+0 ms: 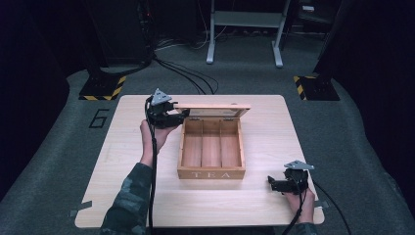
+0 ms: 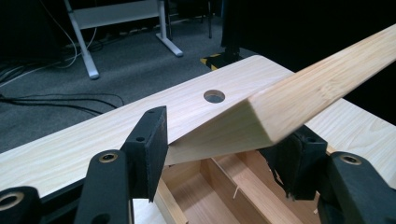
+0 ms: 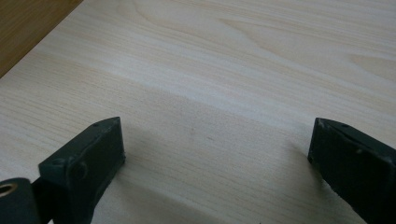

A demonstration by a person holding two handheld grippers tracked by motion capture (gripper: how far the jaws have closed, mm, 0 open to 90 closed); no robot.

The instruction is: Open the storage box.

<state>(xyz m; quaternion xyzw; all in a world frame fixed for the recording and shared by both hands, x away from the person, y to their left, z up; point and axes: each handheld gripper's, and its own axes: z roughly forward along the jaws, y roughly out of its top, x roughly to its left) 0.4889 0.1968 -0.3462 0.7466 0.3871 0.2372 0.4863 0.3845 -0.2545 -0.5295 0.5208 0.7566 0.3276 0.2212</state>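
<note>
— Where do we stand with the tea box (image 1: 211,166)?

— From my seat the box sits near the middle of the tabletop (image 1: 264,196), its "TEA" front facing six o'clock. The lid (image 1: 211,108) is raised on its hinges along the twelve o'clock edge, and the three compartments inside look bare. My left hand-held gripper (image 1: 182,115) is at the lid's left corner, about ten o'clock from the box's middle.

— Is it actually holding the lid?

— In the left gripper view the lid (image 2: 299,100) slants across between the two black jaws, one on either side of its corner. They stand fairly wide, and I can't quite tell whether the pads press the wood or only bracket it; the far jaw is half hidden behind the lid.

— And the other side?

— My right hand-held gripper (image 1: 270,183) rests low at about four o'clock from the box, well apart from it. In the right gripper view its jaws are spread wide over bare tabletop (image 3: 224,70), with nothing between them.

— So how far along?

— I'd judge the lid is partway through its swing, neither flat back nor shut. What's left is carrying it to its end; the pictures don't tell me which way.
</note>
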